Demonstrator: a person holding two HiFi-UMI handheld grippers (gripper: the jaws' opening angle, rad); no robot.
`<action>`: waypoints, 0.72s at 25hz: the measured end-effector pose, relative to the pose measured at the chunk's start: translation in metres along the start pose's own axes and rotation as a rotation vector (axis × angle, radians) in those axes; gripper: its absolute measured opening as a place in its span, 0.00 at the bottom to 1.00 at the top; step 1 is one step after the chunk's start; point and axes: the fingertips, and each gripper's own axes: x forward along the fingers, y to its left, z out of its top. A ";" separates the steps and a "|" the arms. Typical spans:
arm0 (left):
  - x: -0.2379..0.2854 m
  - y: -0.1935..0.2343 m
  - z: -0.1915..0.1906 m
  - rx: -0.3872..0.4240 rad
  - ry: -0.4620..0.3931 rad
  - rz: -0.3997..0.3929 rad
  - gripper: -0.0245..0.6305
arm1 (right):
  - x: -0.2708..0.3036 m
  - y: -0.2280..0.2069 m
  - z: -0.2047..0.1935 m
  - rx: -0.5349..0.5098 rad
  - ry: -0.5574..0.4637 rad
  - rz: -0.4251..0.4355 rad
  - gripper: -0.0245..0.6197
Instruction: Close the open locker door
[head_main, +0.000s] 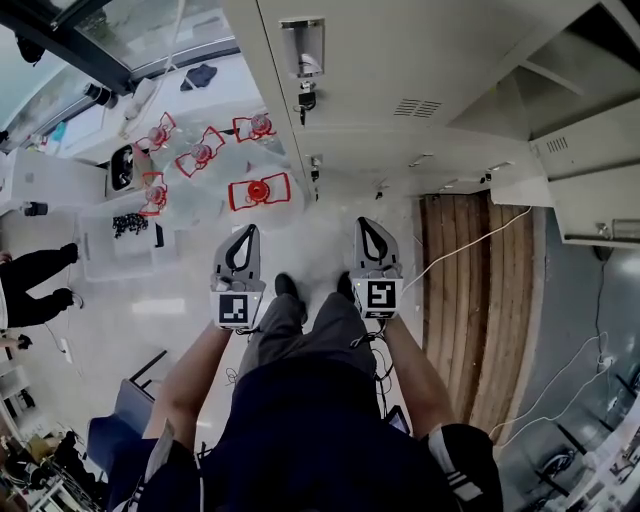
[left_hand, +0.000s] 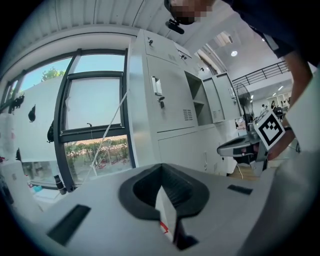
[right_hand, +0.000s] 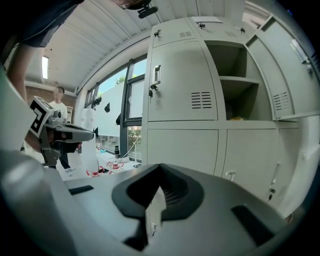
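The grey locker bank stands in front of me. One upper compartment is open, with a shelf inside, and its door is swung out to the right. In the head view that door juts out at the right, and the left gripper view shows the open compartment further along the bank. My left gripper and right gripper are held side by side at waist height, short of the lockers. Both are shut with nothing between the jaws, and neither touches the door.
Clear plastic boxes with red clips sit low to the left by a window. A wooden board and white cables lie on the floor to the right. Another person stands at the far left.
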 end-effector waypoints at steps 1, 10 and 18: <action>-0.002 -0.002 0.004 0.003 -0.004 0.002 0.04 | -0.003 0.000 0.004 -0.001 -0.001 0.002 0.04; -0.026 -0.005 0.056 -0.034 -0.027 0.042 0.04 | -0.040 -0.002 0.054 -0.021 -0.019 0.014 0.04; -0.053 0.001 0.098 -0.047 -0.055 0.071 0.04 | -0.071 -0.009 0.092 -0.021 -0.031 0.019 0.04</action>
